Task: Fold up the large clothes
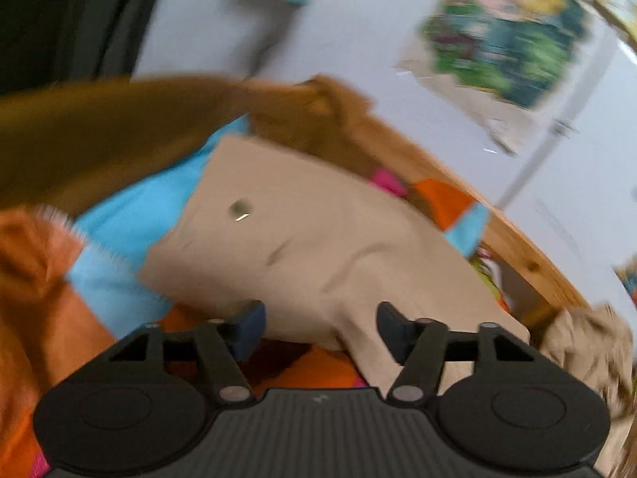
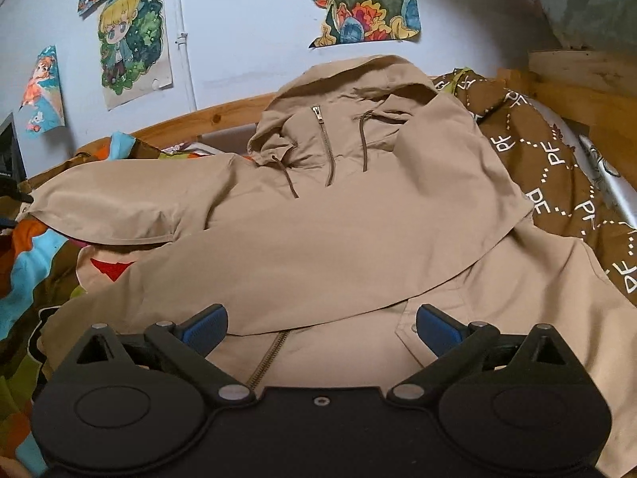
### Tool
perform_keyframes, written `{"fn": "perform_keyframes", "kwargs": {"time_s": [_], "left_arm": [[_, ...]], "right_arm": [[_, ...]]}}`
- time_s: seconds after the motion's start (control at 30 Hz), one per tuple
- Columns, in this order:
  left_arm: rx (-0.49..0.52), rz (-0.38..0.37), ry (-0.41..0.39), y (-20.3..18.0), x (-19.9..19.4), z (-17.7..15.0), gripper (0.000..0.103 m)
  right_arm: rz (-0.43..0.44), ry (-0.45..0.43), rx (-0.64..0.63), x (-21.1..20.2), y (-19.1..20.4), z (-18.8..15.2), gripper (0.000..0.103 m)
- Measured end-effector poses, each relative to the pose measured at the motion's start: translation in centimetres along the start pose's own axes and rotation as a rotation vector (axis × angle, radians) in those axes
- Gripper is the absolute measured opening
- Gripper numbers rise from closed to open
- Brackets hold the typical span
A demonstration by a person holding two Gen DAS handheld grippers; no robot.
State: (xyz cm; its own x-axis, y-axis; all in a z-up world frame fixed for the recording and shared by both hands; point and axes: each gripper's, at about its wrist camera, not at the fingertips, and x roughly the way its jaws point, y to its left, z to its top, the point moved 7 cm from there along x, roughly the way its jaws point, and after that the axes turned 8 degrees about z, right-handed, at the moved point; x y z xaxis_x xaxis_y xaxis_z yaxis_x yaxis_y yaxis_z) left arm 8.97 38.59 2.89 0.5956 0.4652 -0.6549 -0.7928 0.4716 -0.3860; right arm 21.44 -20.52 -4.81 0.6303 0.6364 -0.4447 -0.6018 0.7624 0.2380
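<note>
A large beige hooded jacket (image 2: 318, 247) lies spread on a bed, hood toward the wall, both sleeves folded across its front. My right gripper (image 2: 320, 328) hovers open just above the jacket's lower front, near the bottom zipper (image 2: 266, 358), with nothing between its fingers. The left wrist view is motion-blurred: a beige part of the jacket (image 1: 302, 239) lies on the colourful bedding, and my left gripper (image 1: 320, 328) stands open over its near edge, holding nothing. A snap button (image 1: 241, 209) shows on the fabric.
Colourful orange and blue bedding (image 1: 119, 239) covers the bed. A brown patterned quilt (image 2: 557, 167) is heaped at the right. The wooden bed rail (image 2: 179, 127) runs along the wall, which carries posters (image 2: 131, 36). A brown cloth (image 1: 99, 131) crosses the left wrist view.
</note>
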Motion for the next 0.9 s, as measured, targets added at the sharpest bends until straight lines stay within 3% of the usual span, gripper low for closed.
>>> {"fn": "perform_keyframes", "kwargs": {"time_s": [0.17, 0.27, 0.43, 0.6, 0.67, 0.7, 0.8, 0.9], "left_arm": [[-0.031, 0.026, 0.025, 0.7, 0.5, -0.2, 0.064], [-0.077, 0.022, 0.047, 1.0, 0.7, -0.4, 0.071], [-0.166, 0.057, 0.041, 1.9, 0.9, 0.1, 0.077], [-0.216, 0.103, 0.014, 2.5, 2.2, 1.2, 0.076], [-0.238, 0.136, 0.002, 2.8, 2.2, 1.2, 0.056], [-0.245, 0.147, -0.010, 2.9, 2.1, 1.1, 0.053], [-0.270, 0.166, -0.076, 2.8, 1.1, 1.1, 0.030], [-0.223, 0.170, -0.164, 1.7, -0.5, 1.7, 0.012]], "right_arm": [[0.005, 0.029, 0.051, 0.7, -0.8, -0.8, 0.101], [0.015, 0.043, 0.058, 1.0, -0.7, -1.3, 0.101], [0.029, 0.048, 0.055, 1.1, -0.4, -1.6, 0.101], [0.031, 0.056, 0.069, 1.3, -0.6, -1.8, 0.101], [0.031, 0.054, 0.071, 1.2, -0.6, -1.8, 0.101], [0.031, 0.052, 0.071, 1.2, -0.6, -1.7, 0.101], [0.034, 0.049, 0.075, 1.2, -0.6, -1.6, 0.101], [0.043, 0.040, 0.070, 1.0, -0.5, -1.4, 0.101]]}}
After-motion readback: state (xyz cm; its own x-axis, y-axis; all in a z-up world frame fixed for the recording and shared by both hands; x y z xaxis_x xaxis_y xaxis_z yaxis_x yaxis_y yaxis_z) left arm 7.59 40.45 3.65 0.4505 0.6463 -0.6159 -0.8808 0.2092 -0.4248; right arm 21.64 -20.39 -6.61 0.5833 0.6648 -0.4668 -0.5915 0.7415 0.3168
